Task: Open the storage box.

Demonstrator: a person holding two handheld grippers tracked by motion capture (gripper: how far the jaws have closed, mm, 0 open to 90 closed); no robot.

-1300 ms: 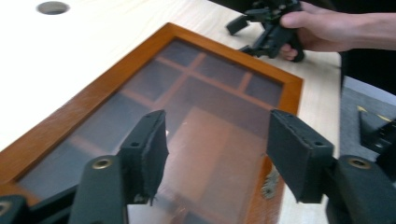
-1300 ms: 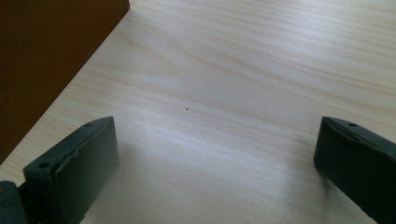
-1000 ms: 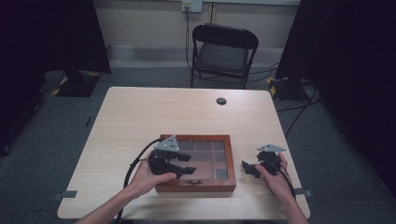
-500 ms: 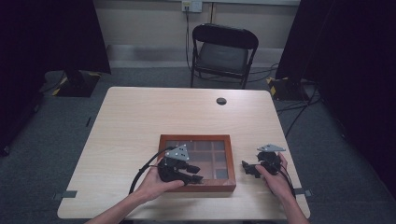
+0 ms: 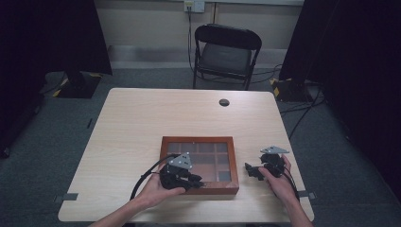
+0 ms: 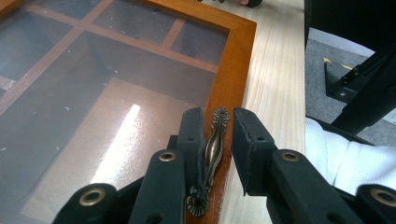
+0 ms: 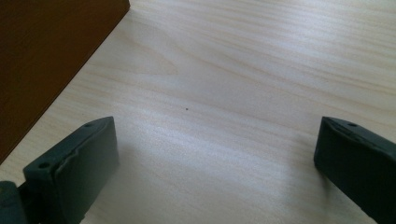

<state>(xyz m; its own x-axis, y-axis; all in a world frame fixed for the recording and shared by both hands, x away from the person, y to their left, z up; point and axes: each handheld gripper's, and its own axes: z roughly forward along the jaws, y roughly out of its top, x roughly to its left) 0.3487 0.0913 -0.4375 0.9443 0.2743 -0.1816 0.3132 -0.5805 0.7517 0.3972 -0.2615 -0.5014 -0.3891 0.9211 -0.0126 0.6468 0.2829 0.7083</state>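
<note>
The table (image 5: 142, 127) carries a wooden box (image 5: 198, 141) with a glass lid, near the front edge and a little right of the middle. A small dark disc (image 5: 224, 102) lies near the table's far edge; what it is cannot be made out. Beyond that edge stands a chair (image 5: 227, 52).

In the high view the left gripper (image 5: 196, 182) and its hand cover the box's front left part, so the front rim there is hidden. The glass is dusty and glares, and the compartments under it are hard to read; their contents cannot be told. In the right gripper view the box is cut off to a brown corner at the upper left.

The left gripper (image 6: 218, 140) sits over the box's front rim. A small brass handle (image 6: 212, 154) on that rim lies between its jaws, which have just been closing. The left jaw touches the handle; a narrow gap remains at the right one, so the handle is not yet clamped.

The right gripper (image 5: 253, 171) rests on the table just right of the box, apart from it, near the front right corner. Its jaws stand wide apart over bare wood, with nothing between them.
</note>
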